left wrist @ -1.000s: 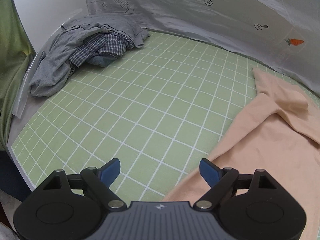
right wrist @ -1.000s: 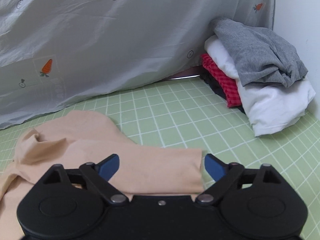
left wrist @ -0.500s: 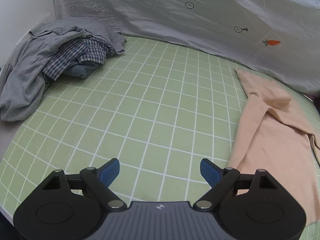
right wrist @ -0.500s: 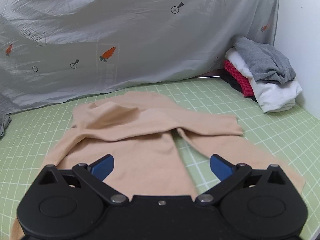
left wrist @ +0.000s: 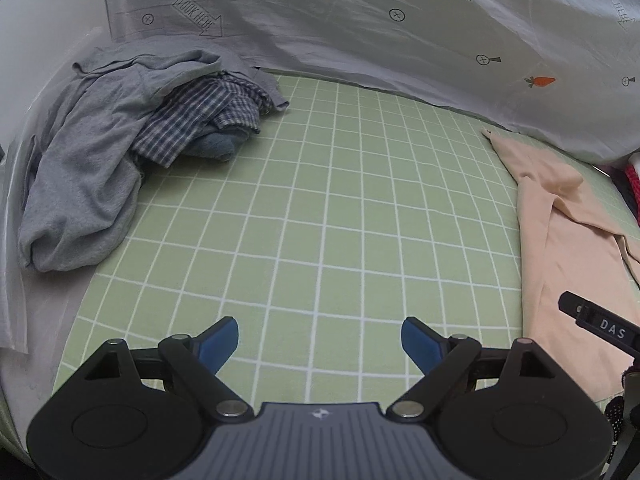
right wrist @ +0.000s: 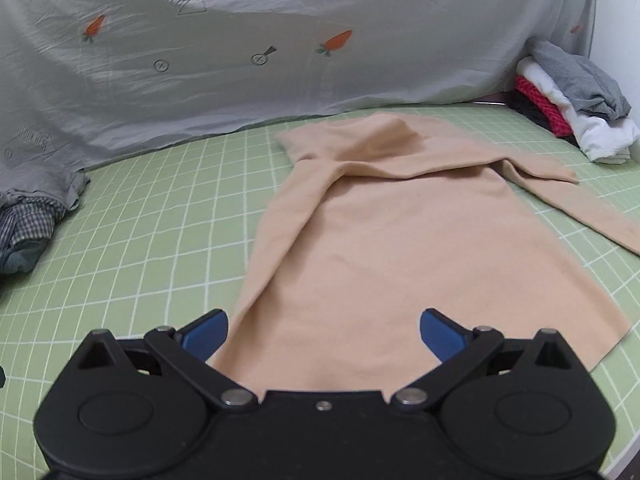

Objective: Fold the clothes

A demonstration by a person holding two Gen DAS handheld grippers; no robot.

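A peach long-sleeved garment (right wrist: 400,240) lies spread on the green checked sheet (right wrist: 140,240), its top rumpled near the grey cover and one sleeve (right wrist: 580,208) stretching off to the right. In the left wrist view the same peach garment (left wrist: 568,248) runs down the right edge. My right gripper (right wrist: 324,334) hovers open above the garment's near hem, nothing between its blue fingers. My left gripper (left wrist: 320,340) is open over bare sheet (left wrist: 320,220), well left of the garment. A part of the other gripper (left wrist: 600,330) shows at the right edge.
A heap of unfolded clothes, grey top (left wrist: 80,168) over a plaid shirt (left wrist: 200,120), lies at the far left. A stack of folded clothes (right wrist: 572,104), grey, white and red, sits far right. A grey carrot-print cover (right wrist: 280,48) drapes along the back.
Both grippers have drawn back toward me and turned, so more of the sheet and the whole peach garment show. Both stay open with nothing held.
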